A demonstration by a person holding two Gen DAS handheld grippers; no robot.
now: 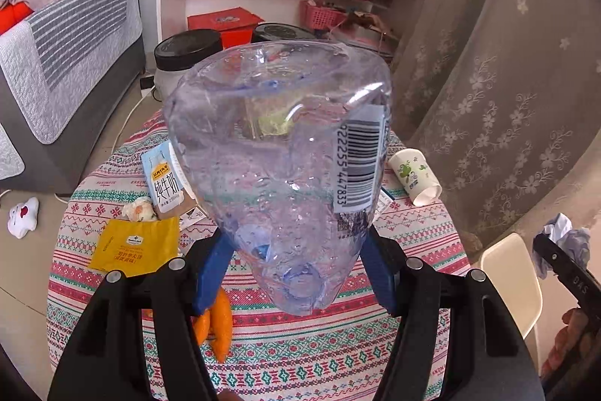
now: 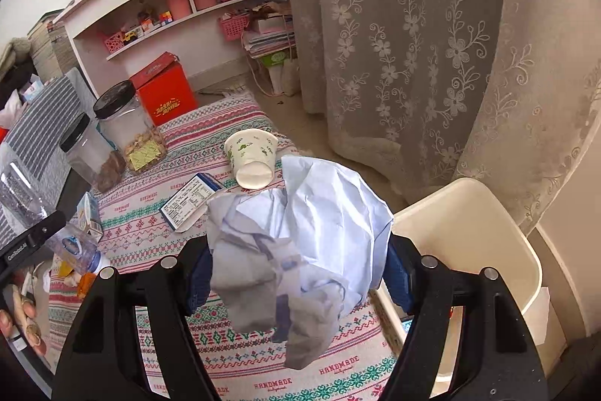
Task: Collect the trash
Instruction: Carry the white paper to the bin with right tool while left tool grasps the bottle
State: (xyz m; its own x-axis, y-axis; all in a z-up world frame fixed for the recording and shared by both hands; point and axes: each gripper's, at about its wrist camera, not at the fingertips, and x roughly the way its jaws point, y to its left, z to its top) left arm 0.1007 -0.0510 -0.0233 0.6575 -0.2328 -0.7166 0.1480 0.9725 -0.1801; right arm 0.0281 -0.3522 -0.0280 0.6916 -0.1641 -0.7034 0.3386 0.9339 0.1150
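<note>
My left gripper (image 1: 296,273) is shut on a clear empty plastic bottle (image 1: 278,153) with a barcode label, held above the round table. My right gripper (image 2: 296,277) is shut on a crumpled ball of white paper (image 2: 300,250), held over the table's right edge beside the cream trash bin (image 2: 488,235). The bin also shows in the left wrist view (image 1: 514,288), with the right gripper (image 1: 559,250) and its paper above it. On the patterned tablecloth (image 1: 300,356) lie a paper cup (image 1: 415,177), a milk carton (image 1: 165,183), a yellow packet (image 1: 137,247) and orange peel (image 1: 219,329).
A flat blue-and-white box (image 2: 188,203) lies by the cup (image 2: 251,156). Two black-lidded jars (image 2: 124,126) stand at the table's far side. A red box (image 2: 165,93), shelves and a striped sofa (image 1: 67,62) lie beyond. A curtain (image 2: 413,44) hangs to the right.
</note>
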